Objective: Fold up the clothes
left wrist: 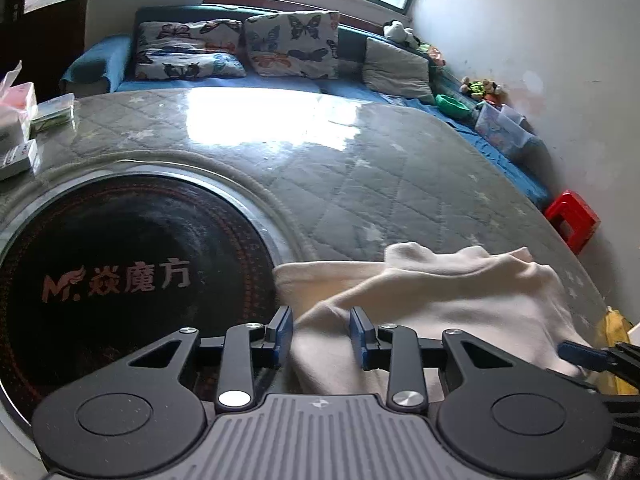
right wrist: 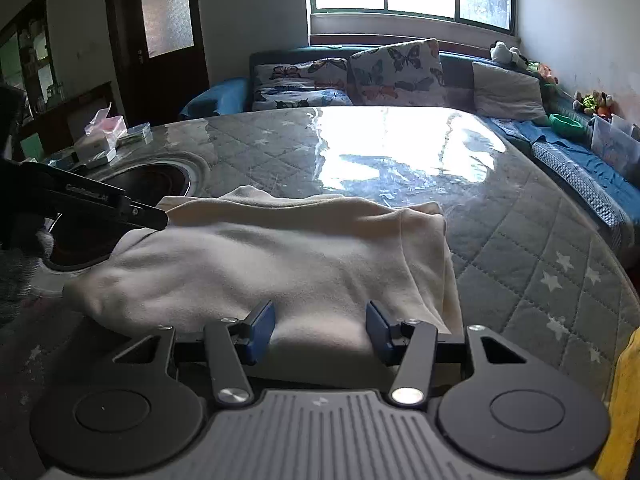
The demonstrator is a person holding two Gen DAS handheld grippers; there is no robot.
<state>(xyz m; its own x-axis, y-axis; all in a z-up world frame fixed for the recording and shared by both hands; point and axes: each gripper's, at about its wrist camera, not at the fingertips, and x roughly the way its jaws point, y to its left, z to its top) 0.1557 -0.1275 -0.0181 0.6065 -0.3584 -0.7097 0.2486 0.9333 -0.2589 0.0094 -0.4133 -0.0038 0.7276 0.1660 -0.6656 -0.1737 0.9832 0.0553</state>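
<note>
A cream fleece garment (left wrist: pixel 448 300) (right wrist: pixel 288 256) lies partly folded on the quilted grey table near its front edge. My left gripper (left wrist: pixel 322 334) is open at the garment's left end, its blue pads either side of a fold of cloth without pinching it. My right gripper (right wrist: pixel 320 330) is open at the garment's near edge, cloth lying between its spread pads. The right gripper's blue tip shows at the right edge of the left wrist view (left wrist: pixel 584 354). The left gripper's black arm reaches in from the left in the right wrist view (right wrist: pixel 120 208).
A round black heater plate (left wrist: pixel 120 280) is set into the table (right wrist: pixel 520 256) left of the garment. Boxes (left wrist: pixel 16 136) sit at the table's far left. A blue sofa with butterfly cushions (right wrist: pixel 360 76) runs behind. A red stool (left wrist: pixel 572 220) and yellow cloth (right wrist: pixel 624 400) are at right.
</note>
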